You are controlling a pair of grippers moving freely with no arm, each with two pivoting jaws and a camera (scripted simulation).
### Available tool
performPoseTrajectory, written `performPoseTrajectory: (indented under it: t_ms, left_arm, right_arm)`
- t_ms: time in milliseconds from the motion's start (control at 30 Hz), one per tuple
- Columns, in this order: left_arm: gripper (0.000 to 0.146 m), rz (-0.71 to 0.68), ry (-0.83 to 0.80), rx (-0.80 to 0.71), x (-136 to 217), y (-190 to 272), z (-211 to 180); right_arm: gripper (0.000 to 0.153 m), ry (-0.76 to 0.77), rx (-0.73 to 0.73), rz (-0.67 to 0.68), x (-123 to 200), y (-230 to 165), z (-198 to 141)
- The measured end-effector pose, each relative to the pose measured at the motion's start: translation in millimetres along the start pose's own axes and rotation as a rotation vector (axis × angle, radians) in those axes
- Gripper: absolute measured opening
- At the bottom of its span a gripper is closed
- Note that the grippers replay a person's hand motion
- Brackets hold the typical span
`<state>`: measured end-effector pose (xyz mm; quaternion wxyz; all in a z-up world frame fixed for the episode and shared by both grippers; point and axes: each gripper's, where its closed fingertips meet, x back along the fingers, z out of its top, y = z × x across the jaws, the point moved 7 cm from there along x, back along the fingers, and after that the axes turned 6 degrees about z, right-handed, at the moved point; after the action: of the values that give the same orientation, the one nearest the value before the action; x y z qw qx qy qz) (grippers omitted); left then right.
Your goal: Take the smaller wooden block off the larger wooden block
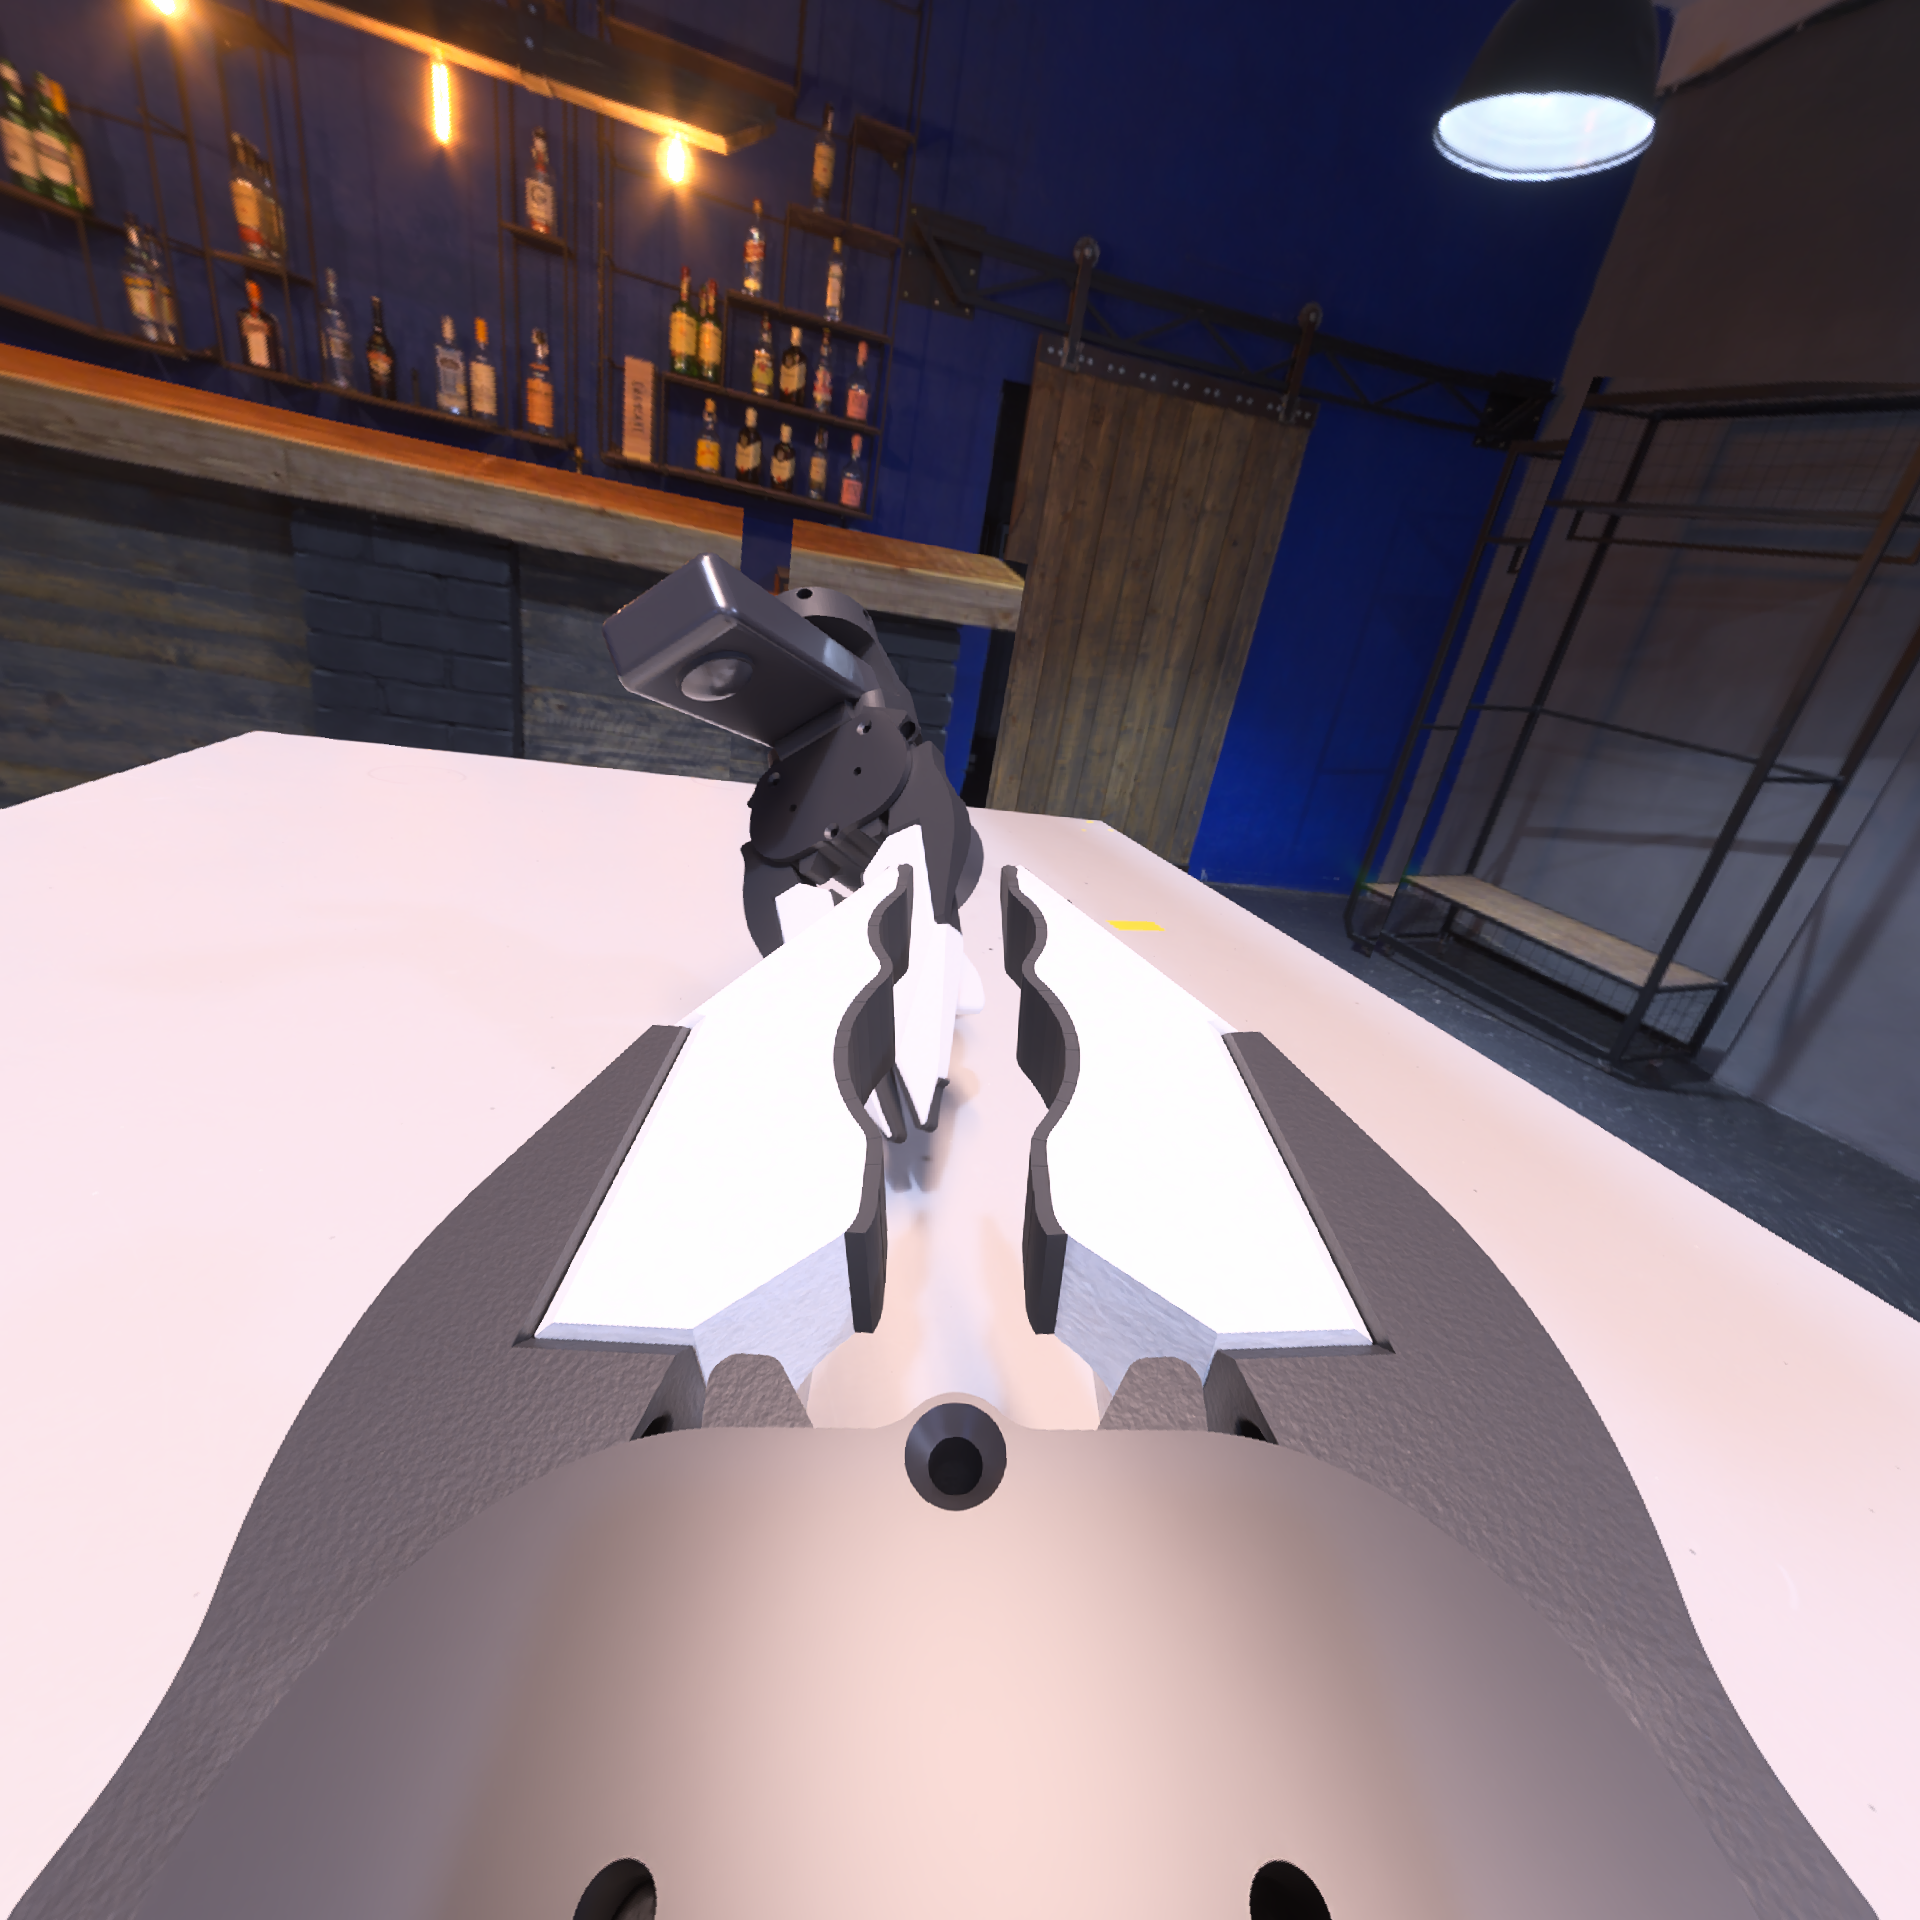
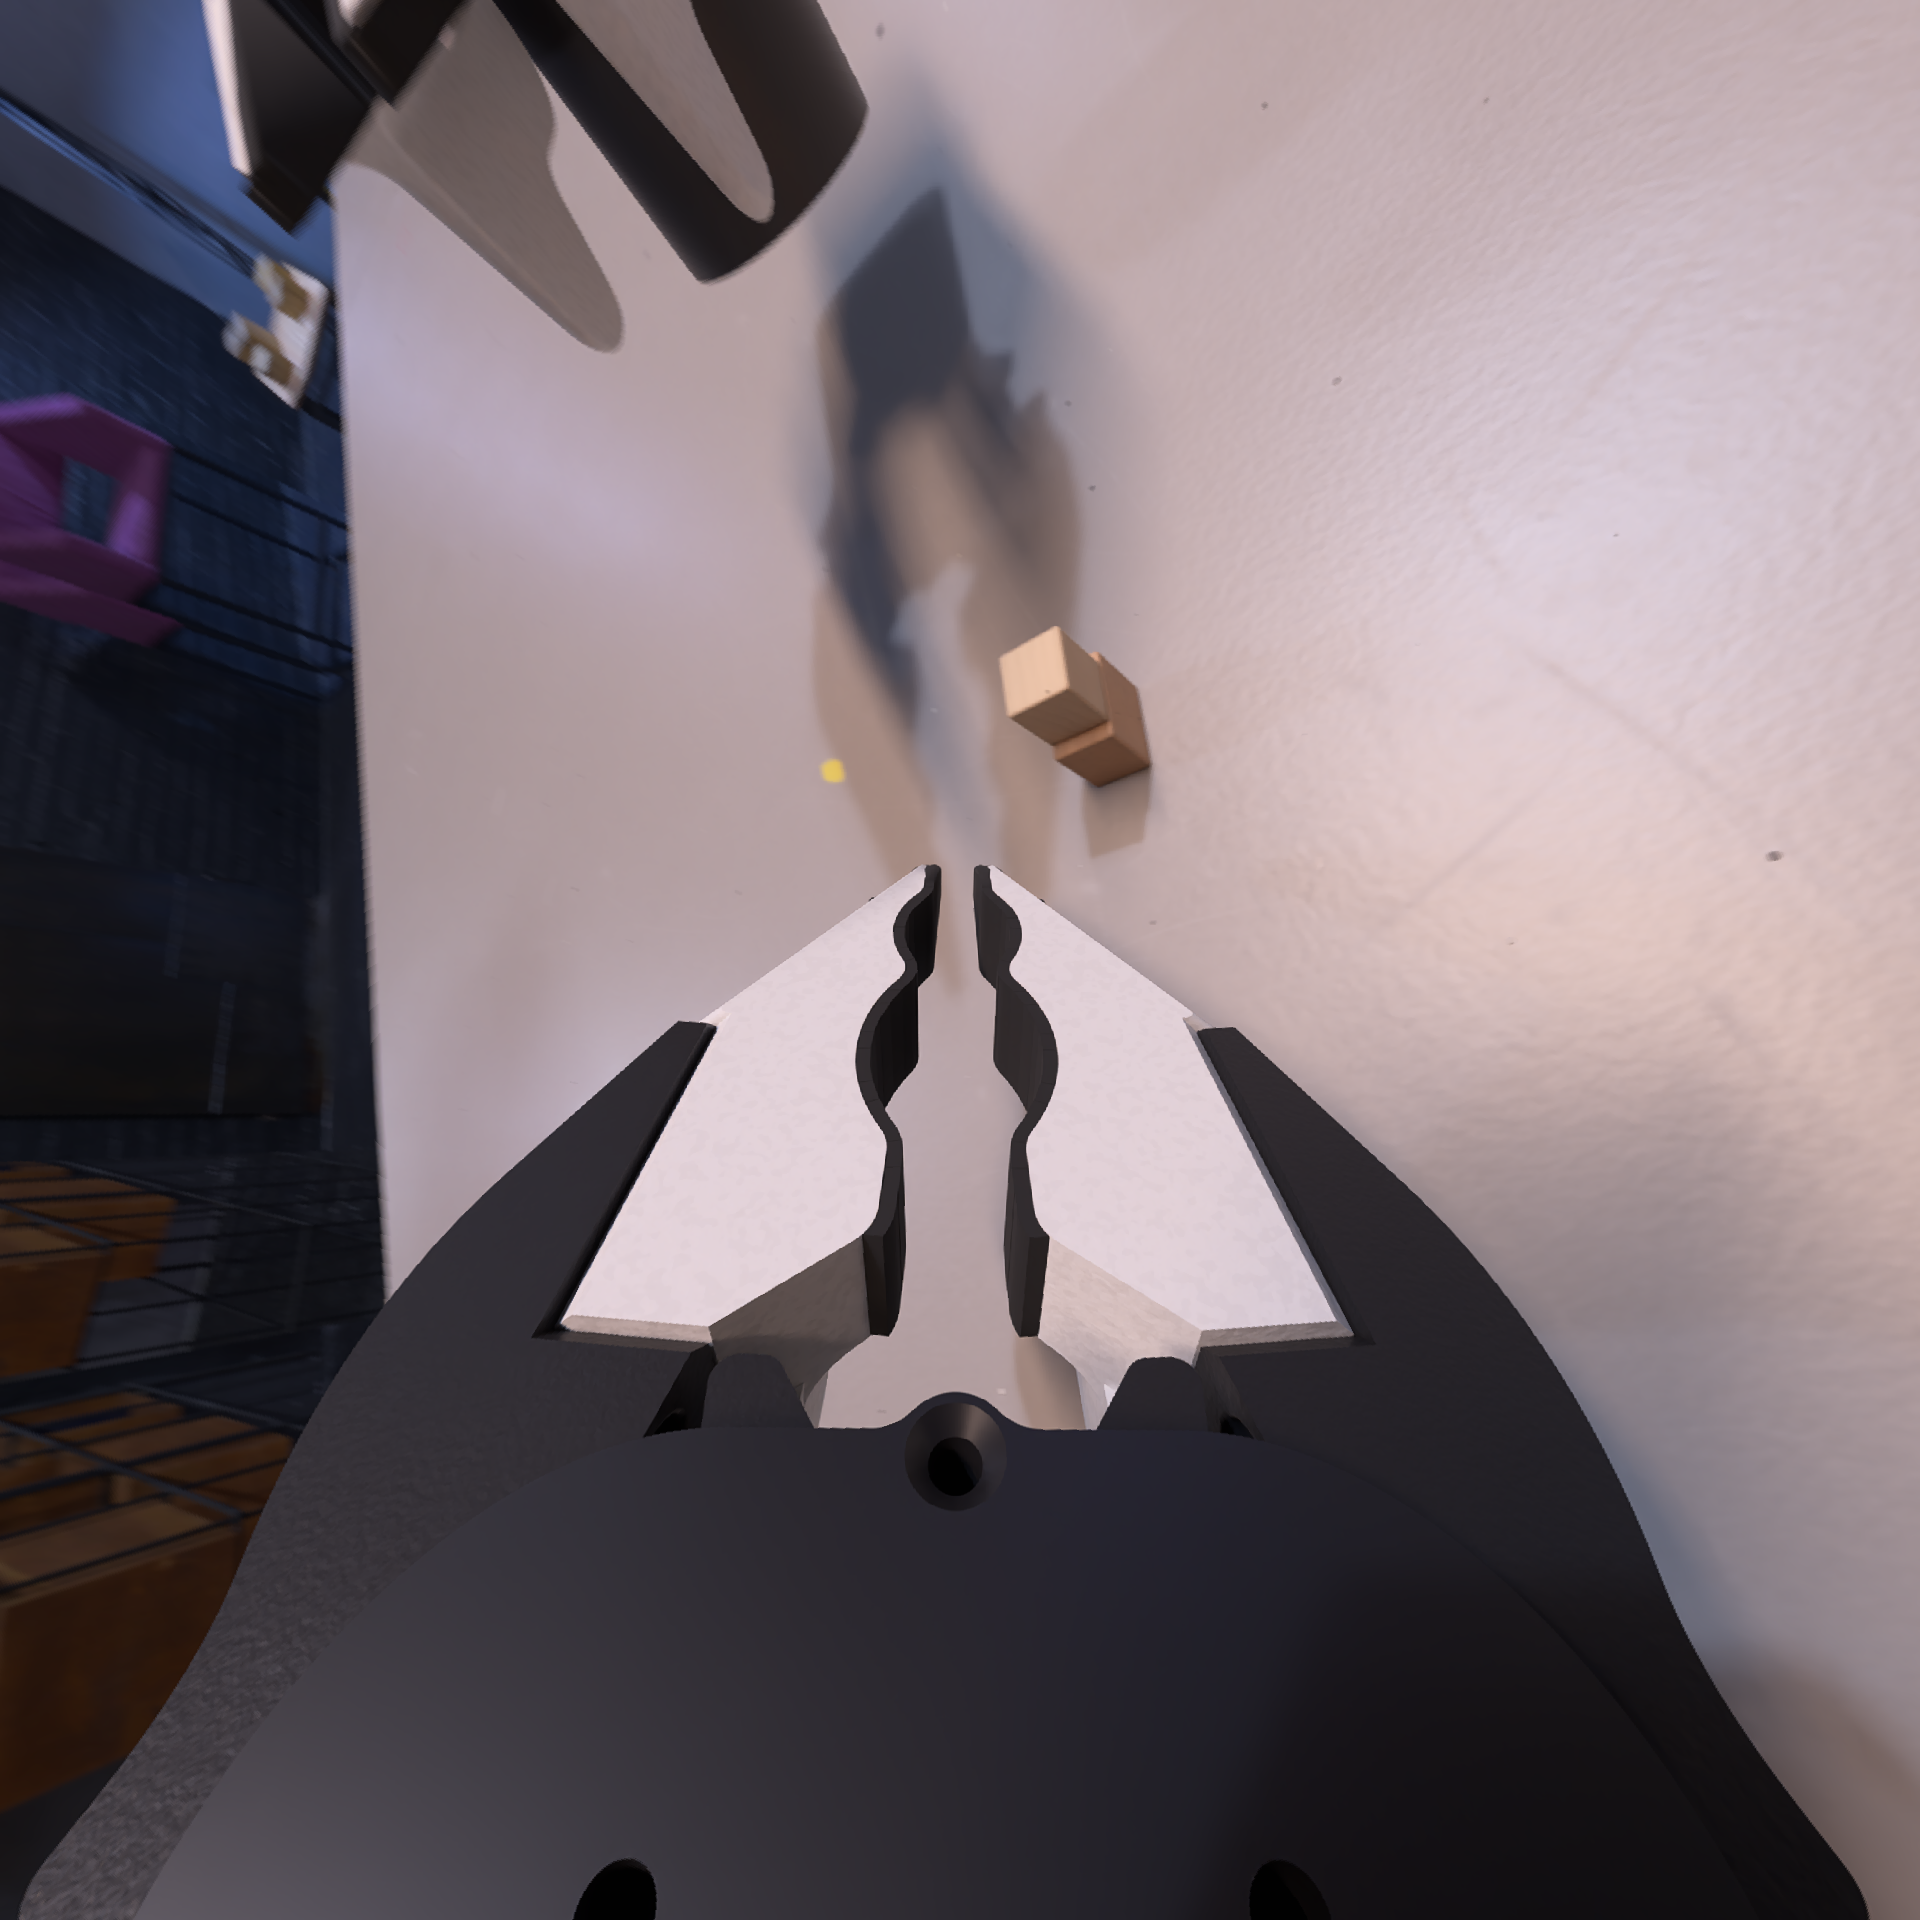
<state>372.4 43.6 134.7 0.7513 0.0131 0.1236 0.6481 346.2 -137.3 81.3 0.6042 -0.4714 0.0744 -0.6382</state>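
In the right wrist view, a small light wooden block (image 2: 1044, 686) sits on top of a larger tan wooden block (image 2: 1117, 748) on the white table (image 2: 1455, 520). My right gripper (image 2: 956, 873) looks down on them from above. It is empty, its jaws nearly together, and its tips are short of the blocks and slightly left of them. My left gripper (image 1: 956, 878) hovers low over the table (image 1: 312, 987), empty, with only a narrow gap between its jaws. The blocks do not show in the left wrist view. The right gripper's dark body (image 1: 831, 790) stands just beyond the left fingertips.
A small yellow mark (image 2: 831, 771) lies on the table left of the blocks; it also shows in the left wrist view (image 1: 1132, 925). The left gripper's body (image 2: 623, 125) hangs at the top. The table edge (image 2: 348, 727) runs down the left, with a purple object (image 2: 94, 520) beyond it.
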Motion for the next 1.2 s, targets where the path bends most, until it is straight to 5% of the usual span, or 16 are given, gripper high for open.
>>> performPoseTrajectory:
  t_ms: [667,1200]
  left_arm:
    - [0.016,0.008,-0.009,0.008,-0.8,-1.3,-1.0]
    - [0.016,0.036,-0.013,0.005,2.7,-5.0,-1.7]
  right_arm:
    - [0.032,-0.151,0.637,-0.394,-11.4,4.1,-4.7]
    - [0.017,-0.066,0.526,-0.330,-37.2,9.6,10.6]
